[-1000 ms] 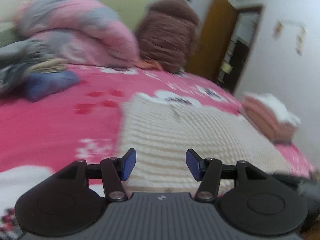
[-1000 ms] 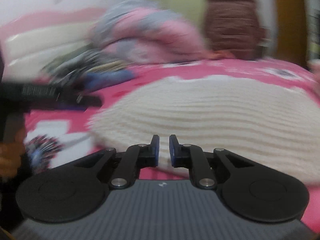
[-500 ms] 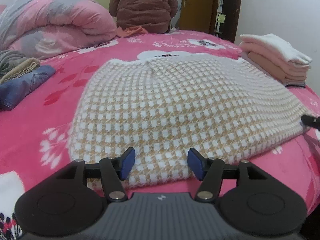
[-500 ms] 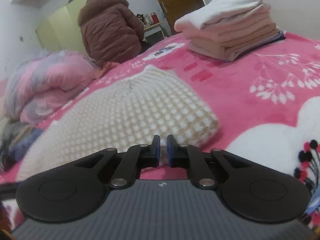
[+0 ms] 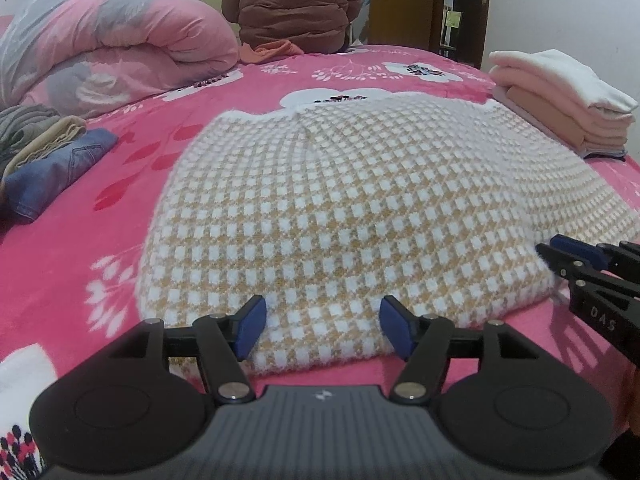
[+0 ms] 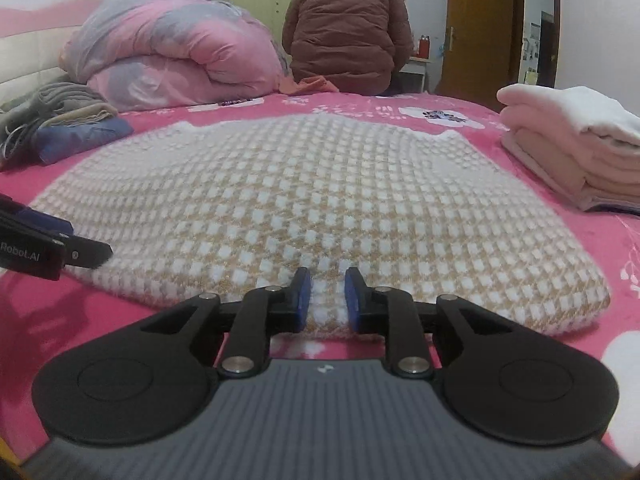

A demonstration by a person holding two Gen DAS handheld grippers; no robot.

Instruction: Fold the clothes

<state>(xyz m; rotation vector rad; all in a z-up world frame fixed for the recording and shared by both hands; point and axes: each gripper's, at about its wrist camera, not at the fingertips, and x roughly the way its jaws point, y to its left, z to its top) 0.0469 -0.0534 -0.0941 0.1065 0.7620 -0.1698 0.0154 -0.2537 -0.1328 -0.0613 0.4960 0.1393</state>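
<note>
A beige-and-white checked knitted garment (image 5: 360, 200) (image 6: 312, 192) lies spread flat on the pink flowered bed cover (image 5: 120, 240). My left gripper (image 5: 322, 322) is low at its near edge, towards the left corner. Its jaws are opening, with the hem between the blue pads (image 5: 250, 326) but not pinched. My right gripper (image 6: 327, 298) sits at the same near edge further right. Its jaws are opening from a narrow gap, with the fuzzy hem just beyond the pads and not pressed. Each gripper shows at the edge of the other's view: the right gripper (image 5: 576, 258) and the left gripper (image 6: 80, 254).
A stack of folded pink and white clothes (image 5: 560, 100) (image 6: 572, 148) stands at the right. A rolled pink-grey duvet (image 5: 120, 48) and a pile with jeans (image 5: 52, 164) lie at the left. A person in a brown jacket (image 6: 348, 20) sits at the bed's far edge.
Both views swung and settled facing the garment's near edge. The right gripper moved from the garment's right corner to its front hem, and its jaws parted. The left jaws widened slightly.
</note>
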